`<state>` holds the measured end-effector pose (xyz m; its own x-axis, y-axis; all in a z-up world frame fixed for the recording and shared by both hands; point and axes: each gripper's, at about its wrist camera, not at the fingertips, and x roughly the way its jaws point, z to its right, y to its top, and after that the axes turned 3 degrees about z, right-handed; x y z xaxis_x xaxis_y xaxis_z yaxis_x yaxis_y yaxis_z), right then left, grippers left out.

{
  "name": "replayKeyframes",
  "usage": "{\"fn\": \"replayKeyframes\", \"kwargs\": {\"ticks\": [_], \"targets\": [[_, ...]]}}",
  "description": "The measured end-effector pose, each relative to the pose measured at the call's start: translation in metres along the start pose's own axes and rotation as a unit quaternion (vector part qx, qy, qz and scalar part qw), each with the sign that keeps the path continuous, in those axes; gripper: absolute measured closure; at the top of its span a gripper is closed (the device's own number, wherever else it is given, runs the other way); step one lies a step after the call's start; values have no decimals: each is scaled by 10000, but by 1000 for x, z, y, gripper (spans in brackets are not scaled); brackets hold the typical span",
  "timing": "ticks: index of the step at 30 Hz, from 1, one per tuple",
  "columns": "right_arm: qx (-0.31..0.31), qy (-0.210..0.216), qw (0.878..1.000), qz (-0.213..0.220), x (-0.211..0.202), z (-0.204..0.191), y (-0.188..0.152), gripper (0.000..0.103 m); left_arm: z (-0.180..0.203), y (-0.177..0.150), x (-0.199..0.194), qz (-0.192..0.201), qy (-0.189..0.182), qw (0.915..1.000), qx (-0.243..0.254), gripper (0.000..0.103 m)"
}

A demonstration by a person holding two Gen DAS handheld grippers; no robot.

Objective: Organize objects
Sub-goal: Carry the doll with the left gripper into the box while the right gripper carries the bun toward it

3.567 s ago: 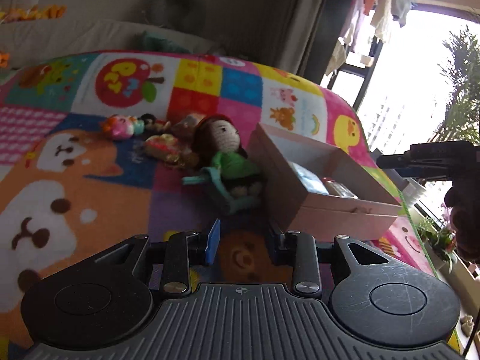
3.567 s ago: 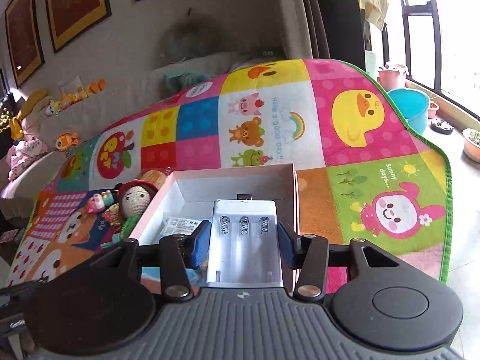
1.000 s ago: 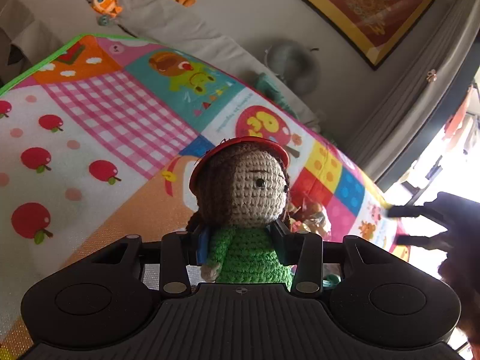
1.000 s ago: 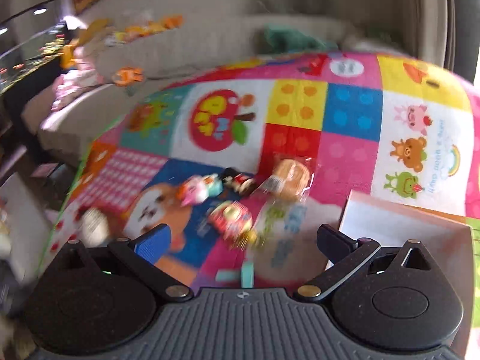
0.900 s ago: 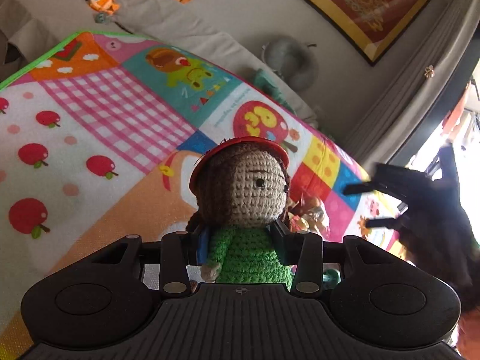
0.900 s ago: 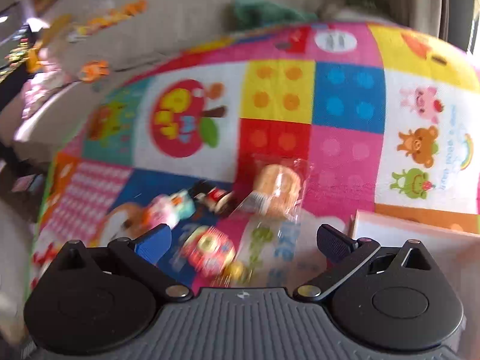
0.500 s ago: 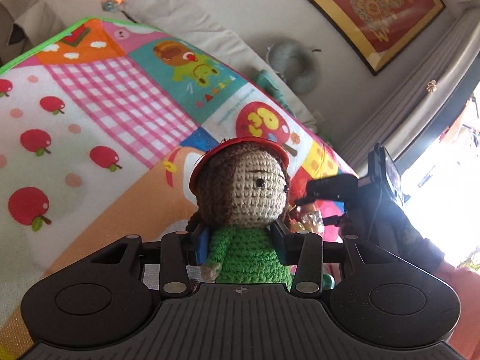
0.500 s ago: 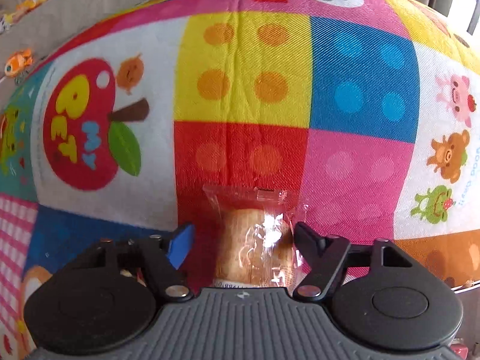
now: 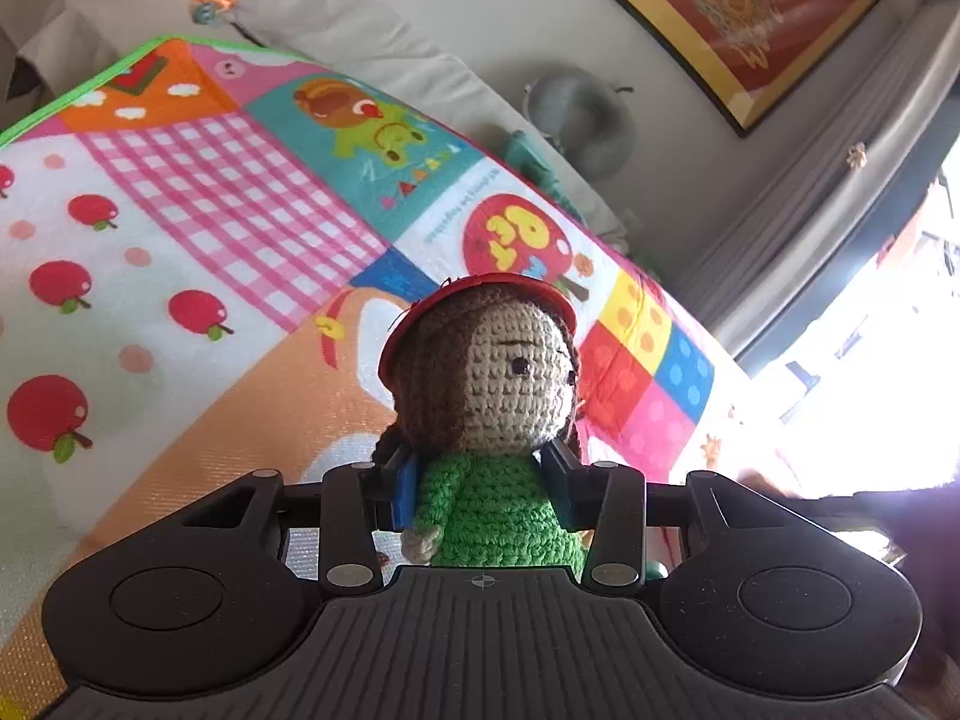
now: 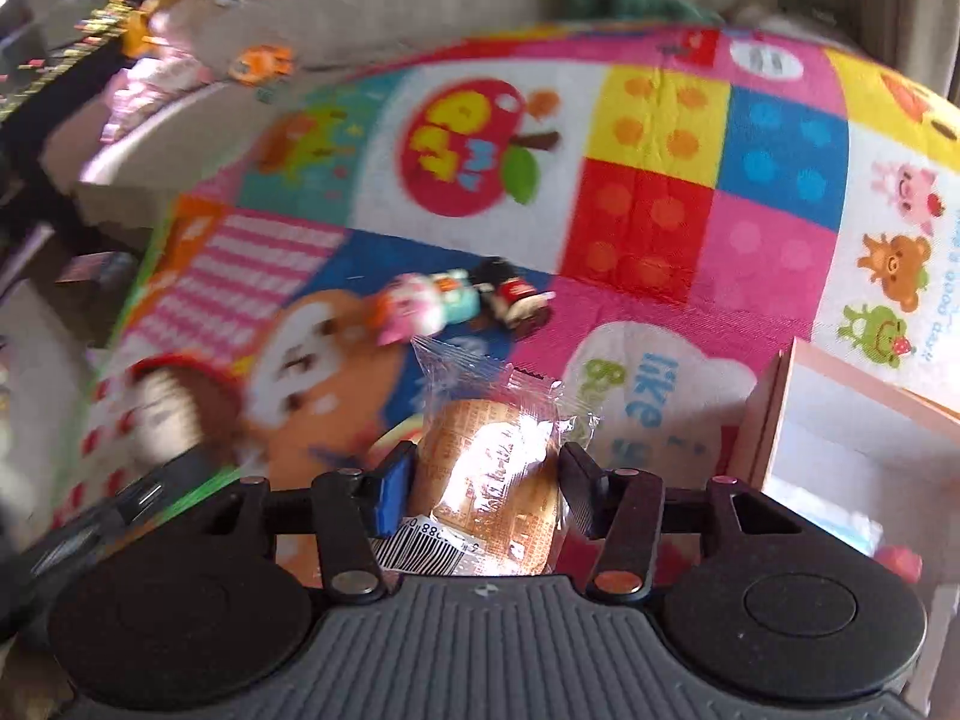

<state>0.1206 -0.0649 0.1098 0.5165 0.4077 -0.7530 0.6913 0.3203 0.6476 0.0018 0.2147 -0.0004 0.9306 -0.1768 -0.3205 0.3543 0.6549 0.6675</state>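
Note:
A crochet doll (image 9: pixel 492 384) with brown hair, a red cap and a green dress stands upright in my left gripper (image 9: pixel 480 474), which is shut on its body above the play mat (image 9: pixel 180 240). In the right wrist view a bun in a clear wrapper (image 10: pixel 486 450) sits between the pads of my right gripper (image 10: pixel 483 480). Its jaws are closing and press on the bun's sides, and the bun is off the mat. The doll (image 10: pixel 174 402) shows blurred at the left of that view.
Two small toy figures, one pink (image 10: pixel 420 303) and one dark red (image 10: pixel 513 297), lie on the colourful mat (image 10: pixel 660 120). An open cardboard box (image 10: pixel 774 420) stands at the right. A grey sofa (image 9: pixel 390 30) with soft toys runs behind the mat.
My right gripper has closed from wide open onto the wrapped bun and drawn back from the mat with it. My left gripper has kept still with the doll in it.

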Motion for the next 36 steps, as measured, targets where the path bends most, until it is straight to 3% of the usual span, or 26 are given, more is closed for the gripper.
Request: {"fn": "replayKeyframes", "kwargs": {"ticks": [3,8,11,13,14,15,17,21,23,26,30,33,36], "targets": [[-484,-17,9985,252,-49,-9,-47,51,8,-2,-2,-7,-54,9998,171,57],[-1688,-1055,9788,488,-80,-18,-148,51,34,-23,-5,-369,-312,9978,444,57],[-1747,-1388,9732,556,-86,-10,-187,47,56,-44,-6,-806,-507,9934,641,57],[-1423,-1350,9789,574,-90,1,-197,24,71,-57,-8,-1086,-628,9892,764,57],[-1226,-1329,9813,662,-95,6,-201,8,78,-62,-10,-1187,-674,9871,834,57],[-1035,-1307,9829,784,-100,10,-206,0,85,-68,-11,-1292,-712,9846,938,57],[-716,-1195,9862,899,-108,19,-214,0,97,-77,-14,-1468,-693,9799,1161,57],[-126,-1033,9919,727,-105,38,-230,0,113,-93,-17,-1709,-553,9724,1490,57],[172,-923,9940,559,-99,47,-236,0,117,-98,-20,-1772,-487,9705,1563,57],[406,-887,9927,714,-99,53,-239,0,119,-105,-22,-1866,-366,9691,1571,57],[520,-914,9920,699,-96,55,-237,0,124,-112,-21,-1935,-194,9660,1704,57],[260,-958,9934,575,-92,50,-234,0,131,-113,-22,-2006,-113,9621,1844,57],[327,-454,9952,806,-103,56,-231,0,134,-114,-22,-2068,-75,9578,1997,56]]}}
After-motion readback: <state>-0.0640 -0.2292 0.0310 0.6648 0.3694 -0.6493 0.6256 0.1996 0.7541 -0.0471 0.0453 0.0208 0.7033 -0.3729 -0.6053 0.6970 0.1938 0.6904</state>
